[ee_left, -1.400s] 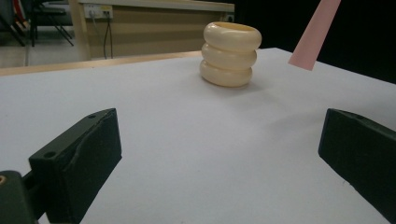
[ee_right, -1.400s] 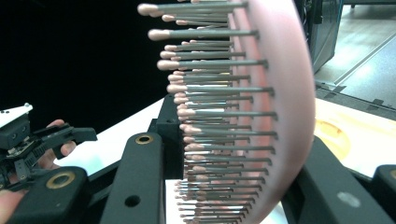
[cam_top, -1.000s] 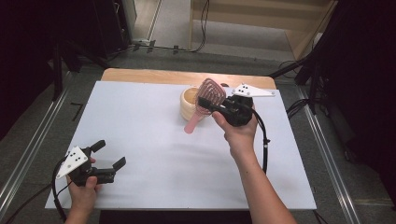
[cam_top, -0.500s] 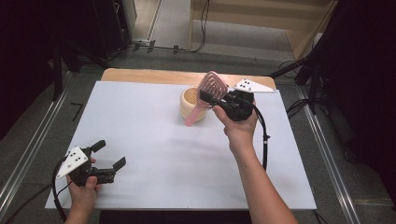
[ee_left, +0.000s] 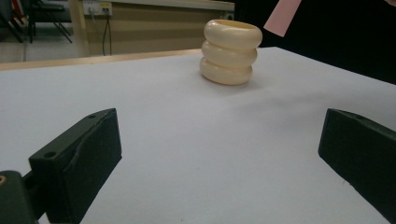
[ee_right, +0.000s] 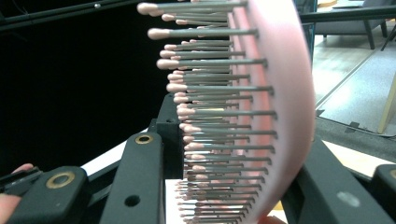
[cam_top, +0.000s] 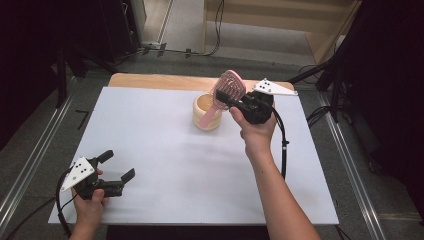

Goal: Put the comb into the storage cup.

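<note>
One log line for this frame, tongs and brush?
right tongs: shut on pink hairbrush | handle over cream ribbed cup | left tongs: open, empty, low over white table

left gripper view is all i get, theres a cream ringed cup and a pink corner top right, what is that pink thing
Observer: It's the handle end of a pink hairbrush, hanging just over the cup in the high view.
Operator: is anything holding it
Observer: Yes, the right gripper is shut on the brush head, bristles against one jaw.
Operator: handle in the cup already
Observer: From above the handle's tip overlaps the cup's rim; your view shows it above the cup, not inside.
Operator: and my gripper
Observer: The left gripper is open near the table's front left corner, holding nothing.
</note>
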`<state>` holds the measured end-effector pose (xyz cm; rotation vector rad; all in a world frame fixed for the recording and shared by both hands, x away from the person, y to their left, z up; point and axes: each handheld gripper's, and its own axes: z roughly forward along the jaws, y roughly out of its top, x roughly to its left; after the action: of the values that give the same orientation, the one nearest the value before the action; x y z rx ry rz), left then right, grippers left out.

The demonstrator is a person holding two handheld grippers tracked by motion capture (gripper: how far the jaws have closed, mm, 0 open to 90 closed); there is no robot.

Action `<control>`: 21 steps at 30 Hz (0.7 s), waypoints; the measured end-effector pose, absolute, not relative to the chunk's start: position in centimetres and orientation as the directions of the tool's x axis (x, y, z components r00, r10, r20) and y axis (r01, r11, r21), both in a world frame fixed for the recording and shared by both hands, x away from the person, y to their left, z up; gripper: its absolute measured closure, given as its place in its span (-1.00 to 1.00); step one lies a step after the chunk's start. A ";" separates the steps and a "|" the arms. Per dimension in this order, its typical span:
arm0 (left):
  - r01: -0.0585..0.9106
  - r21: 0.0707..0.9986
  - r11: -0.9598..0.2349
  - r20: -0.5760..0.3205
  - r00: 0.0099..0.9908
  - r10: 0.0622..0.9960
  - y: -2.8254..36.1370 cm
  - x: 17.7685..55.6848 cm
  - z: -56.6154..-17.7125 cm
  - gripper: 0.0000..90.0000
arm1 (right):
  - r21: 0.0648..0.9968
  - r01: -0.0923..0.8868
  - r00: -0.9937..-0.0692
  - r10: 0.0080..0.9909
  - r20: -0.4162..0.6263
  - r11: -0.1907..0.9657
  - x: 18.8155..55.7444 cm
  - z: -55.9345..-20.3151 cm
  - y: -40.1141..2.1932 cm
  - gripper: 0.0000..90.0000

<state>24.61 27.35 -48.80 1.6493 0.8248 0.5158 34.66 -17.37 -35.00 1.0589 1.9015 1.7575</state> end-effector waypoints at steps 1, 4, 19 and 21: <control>0.242 0.966 -0.090 -0.094 0.655 0.749 27.4 24.6 -48.8 -1.00 | 0.957 0.285 -0.661 0.714 0.231 -0.046 34.7 -34.9 -17.4 0.37; 0.241 0.966 -0.092 -0.092 0.657 0.749 27.4 24.6 -48.8 -1.00 | 0.959 0.280 -0.659 0.716 0.231 -0.051 35.0 -34.8 -17.5 0.37; 0.242 0.965 -0.098 -0.089 0.658 0.748 27.3 24.6 -48.8 -1.00 | 0.962 0.265 -0.653 0.720 0.233 -0.071 36.3 -34.4 -17.4 0.37; 0.241 0.965 -0.099 -0.088 0.660 0.746 27.2 24.6 -48.8 -1.00 | 0.962 0.263 -0.652 0.721 0.234 -0.074 36.5 -34.3 -17.5 0.37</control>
<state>24.58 27.24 -48.79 1.6593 0.8175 0.5166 36.49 -17.46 -34.29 1.0591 1.8506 1.7771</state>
